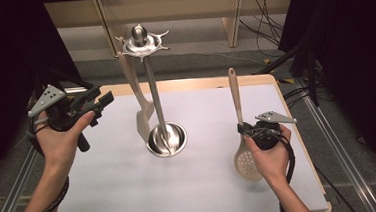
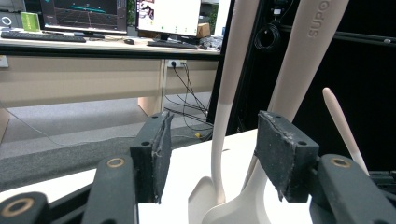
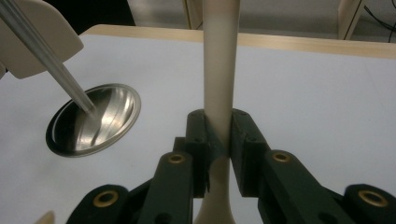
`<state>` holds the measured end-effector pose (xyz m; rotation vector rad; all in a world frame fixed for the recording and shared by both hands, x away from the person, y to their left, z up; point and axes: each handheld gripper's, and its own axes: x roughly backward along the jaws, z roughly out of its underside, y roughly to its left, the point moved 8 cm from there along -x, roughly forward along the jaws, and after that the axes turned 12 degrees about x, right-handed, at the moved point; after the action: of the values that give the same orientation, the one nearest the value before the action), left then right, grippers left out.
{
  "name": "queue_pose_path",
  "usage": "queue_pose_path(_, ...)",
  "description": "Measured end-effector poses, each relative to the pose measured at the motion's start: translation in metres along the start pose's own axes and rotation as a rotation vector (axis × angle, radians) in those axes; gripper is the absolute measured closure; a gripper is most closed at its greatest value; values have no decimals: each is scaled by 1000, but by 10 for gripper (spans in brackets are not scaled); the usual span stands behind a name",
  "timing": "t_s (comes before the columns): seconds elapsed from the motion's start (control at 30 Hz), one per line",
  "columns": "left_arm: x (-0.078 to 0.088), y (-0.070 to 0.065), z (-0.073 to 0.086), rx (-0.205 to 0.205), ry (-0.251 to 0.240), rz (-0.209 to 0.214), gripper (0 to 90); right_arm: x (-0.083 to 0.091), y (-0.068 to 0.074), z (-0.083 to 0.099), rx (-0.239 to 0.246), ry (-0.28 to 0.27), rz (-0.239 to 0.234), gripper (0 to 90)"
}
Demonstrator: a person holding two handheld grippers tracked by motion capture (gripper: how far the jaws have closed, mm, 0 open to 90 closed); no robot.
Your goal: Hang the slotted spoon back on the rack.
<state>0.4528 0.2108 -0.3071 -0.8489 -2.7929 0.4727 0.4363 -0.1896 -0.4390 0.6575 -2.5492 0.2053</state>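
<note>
I had the right gripper [image 1: 243, 128] closed on the handle of the slotted spoon [image 1: 242, 142], pads pressing it from both sides in the right gripper view [image 3: 219, 93]; its perforated bowl lay on the white mat [image 1: 206, 185] just in front of my right hand, its handle pointing away toward the far edge of the table; so the pick-up seemed made, but the spoon was not yet up at the rack. My left gripper [image 1: 98, 104] hovered at the left of the mat with its jaws standing open and nothing between the pads [image 2: 154, 154]; it looked toward the stand from the side. The utensil stand [image 1: 155, 95] stood mid-table on its round steel base [image 1: 166, 139]; one pale spatula [image 1: 138, 97] already hung from the hook ring [image 1: 141, 45] at the top; I judged that part done. What remained, as I read it: lifting the spoon, carrying it to a free hook and hanging it by the hole at the handle's end; I could not tell from these views which hooks were free.
</note>
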Motion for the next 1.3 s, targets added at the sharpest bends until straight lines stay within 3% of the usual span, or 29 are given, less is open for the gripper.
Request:
queue_pose_path(0.07, -1, -1, 1, -5, 3, 2, 448, 2, 3, -1, -19, 6, -5, 793)
queue_pose_path(0.13, -1, -2, 1, -6, 6, 2, 448, 2, 0, -2, 14, -1, 6, 793)
queue_pose_path(0.3, -2, -3, 3, -7, 9, 4, 449, 4, 1, -5, 16, -18, -5, 793)
queue_pose_path(0.37, -2, -4, 4, -9, 12, 6, 448, 6, 5, -4, -14, -5, 1, 793)
queue_pose_path(0.4, -2, -4, 4, -10, 12, 7, 448, 4, 2, -5, 26, -17, 0, 793)
queue_pose_path(0.43, -2, -4, 4, -11, 12, 8, 449, 5, 2, -5, 30, -19, 1, 793)
queue_pose_path(0.47, -2, -4, 4, -11, 11, 10, 448, 6, 6, -6, 2, -16, -4, 793)
queue_pose_path(0.53, -2, -5, 4, -8, 10, 13, 448, 6, 5, -8, 23, -24, 6, 793)
queue_pose_path(0.57, -1, -5, 4, -9, 9, 12, 448, 7, 9, -8, -10, -21, -5, 793)
queue_pose_path(0.63, 0, -5, 5, -7, 8, 12, 449, 8, 7, -10, 34, -33, 7, 794)
queue_pose_path(0.7, 1, -6, 5, -11, 8, 14, 450, 10, 13, -13, 12, -33, -4, 794)
queue_pose_path(0.73, 2, -7, 5, -7, 5, 17, 450, 10, 13, -14, 37, -47, -3, 793)
queue_pose_path(0.83, 3, -12, 5, -14, 1, 28, 450, 14, 21, -17, 14, -52, -16, 793)
queue_pose_path(0.87, 3, -13, 5, -19, 2, 31, 450, 14, 22, -20, 57, -65, -14, 794)
queue_pose_path(0.9, 3, -14, 5, -19, 1, 34, 451, 15, 26, -20, 32, -60, -16, 793)
queue_pose_path(0.97, 3, -17, 7, -25, 3, 39, 453, 15, 26, -22, 67, -77, -21, 793)
queue_pose_path(1.07, 2, -23, 9, -26, 7, 58, 458, 18, 33, -24, 46, -71, -32, 793)
queue_pose_path(1.1, 2, -26, 9, -24, 8, 65, 459, 17, 33, -25, 70, -86, -36, 793)
queue_pose_path(1.2, 0, -33, 12, -39, 13, 82, 462, 19, 39, -27, 46, -80, -34, 793)
queue_pose_path(1.23, -1, -35, 12, -40, 12, 87, 463, 18, 39, -29, 77, -99, -40, 793)
queue_pose_path(1.3, -2, -40, 14, -42, 18, 105, 463, 20, 43, -29, 65, -99, -44, 793)
